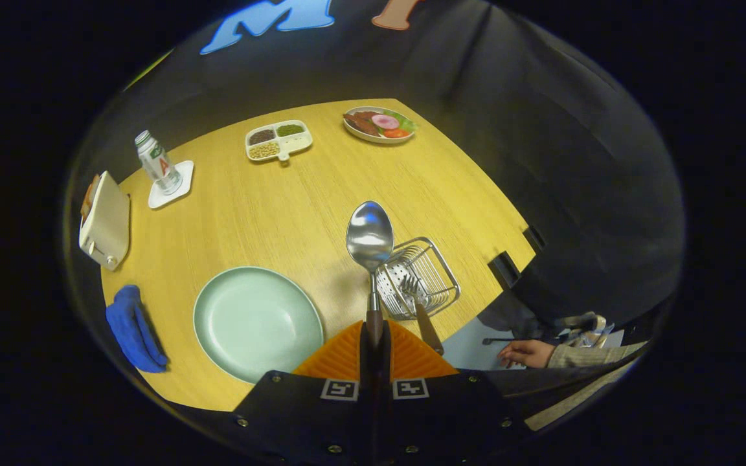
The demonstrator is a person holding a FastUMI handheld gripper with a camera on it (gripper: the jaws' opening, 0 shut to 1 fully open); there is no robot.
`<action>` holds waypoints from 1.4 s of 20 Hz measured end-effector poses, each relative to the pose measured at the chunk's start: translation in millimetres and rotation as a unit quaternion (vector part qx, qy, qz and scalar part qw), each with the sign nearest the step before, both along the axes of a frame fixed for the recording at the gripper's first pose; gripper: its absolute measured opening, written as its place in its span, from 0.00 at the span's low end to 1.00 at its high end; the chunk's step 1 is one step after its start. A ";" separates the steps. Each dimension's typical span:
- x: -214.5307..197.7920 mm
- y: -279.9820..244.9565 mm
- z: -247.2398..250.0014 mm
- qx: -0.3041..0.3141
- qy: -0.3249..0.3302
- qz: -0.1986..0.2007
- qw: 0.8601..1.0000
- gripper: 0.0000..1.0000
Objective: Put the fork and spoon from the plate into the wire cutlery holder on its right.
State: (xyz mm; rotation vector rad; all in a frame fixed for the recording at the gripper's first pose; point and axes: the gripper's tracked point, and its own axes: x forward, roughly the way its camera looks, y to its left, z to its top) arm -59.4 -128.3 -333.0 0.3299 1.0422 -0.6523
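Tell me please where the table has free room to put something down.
The widest bare wood lies between the green plate, the divided tray and the food plate. It is crowded by the wire holder, where the fork stands and the tongs, shut on the spoon, hover.

The spoon (370, 236) is clamped between the closed fingers (347, 353) above open bench (321, 194). The holder (419, 275) just to its right is partly taken up by the fork (421, 307); the plate (256, 323) lies left.
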 end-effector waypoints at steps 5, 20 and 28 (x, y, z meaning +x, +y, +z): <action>-25.8 -9.1 -6.8 0.035 0.041 -0.025 0.998 0.05; -25.7 -27.3 3.4 0.032 0.064 -0.023 0.997 0.12; -11.5 -37.8 34.3 -0.013 0.032 0.005 0.999 0.13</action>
